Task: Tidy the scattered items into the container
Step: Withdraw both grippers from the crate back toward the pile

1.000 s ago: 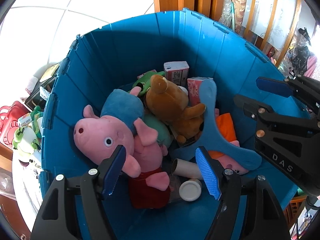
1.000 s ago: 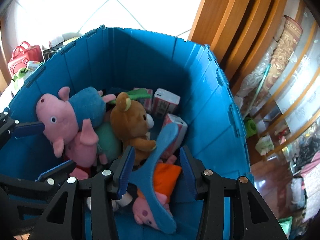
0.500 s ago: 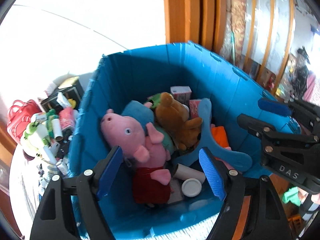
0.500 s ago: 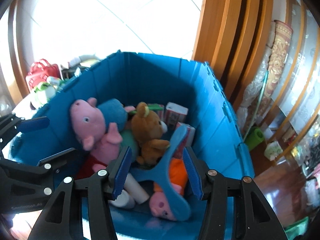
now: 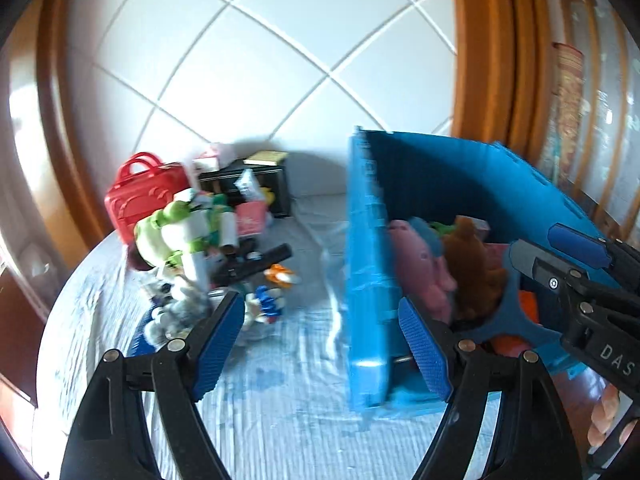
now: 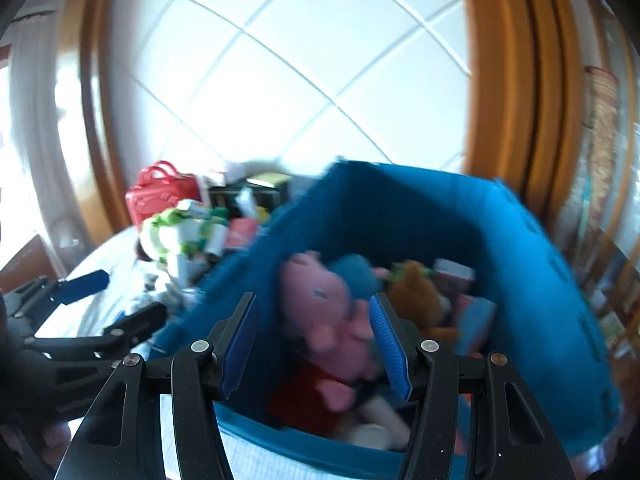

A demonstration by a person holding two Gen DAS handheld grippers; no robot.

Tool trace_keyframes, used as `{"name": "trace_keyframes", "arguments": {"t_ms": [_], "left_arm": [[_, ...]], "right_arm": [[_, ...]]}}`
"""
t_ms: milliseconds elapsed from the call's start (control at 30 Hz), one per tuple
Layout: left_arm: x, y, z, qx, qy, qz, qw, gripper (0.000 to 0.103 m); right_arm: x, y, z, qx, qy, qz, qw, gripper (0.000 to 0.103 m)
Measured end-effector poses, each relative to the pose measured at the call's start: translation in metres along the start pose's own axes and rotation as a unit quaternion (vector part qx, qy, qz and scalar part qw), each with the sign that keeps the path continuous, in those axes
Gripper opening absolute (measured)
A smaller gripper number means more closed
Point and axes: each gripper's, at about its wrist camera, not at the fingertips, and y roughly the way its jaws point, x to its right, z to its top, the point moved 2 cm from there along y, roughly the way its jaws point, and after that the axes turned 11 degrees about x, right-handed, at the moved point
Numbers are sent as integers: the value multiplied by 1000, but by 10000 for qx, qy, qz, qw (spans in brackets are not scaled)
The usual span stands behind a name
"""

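The left gripper (image 5: 322,344) is let go and holds nothing; its jaws have just been opening wider over the pale cloth (image 5: 280,408); the right gripper (image 6: 312,346) is let go too, its jaws have just been opening, and nothing sits between them; the blue box (image 5: 368,280) stands at three o'clock from the left gripper; a pink pig toy (image 6: 320,304) and a brown bear (image 6: 420,300) lie inside it; the toy pile (image 5: 192,240) waits at ten o'clock, by a red case (image 5: 140,196).
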Motion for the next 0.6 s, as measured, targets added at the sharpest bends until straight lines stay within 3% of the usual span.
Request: {"name": "trace_keyframes", "arguments": {"t_ms": [233, 600], "left_arm": [[-75, 4, -9, -51, -187, 345, 9992, 80], [-191, 31, -28, -349, -285, 399, 9982, 80]], "right_arm": [[-77, 32, 4, -18, -162, 355, 9992, 57], [-189, 82, 0, -233, -312, 445, 9982, 57]]}}
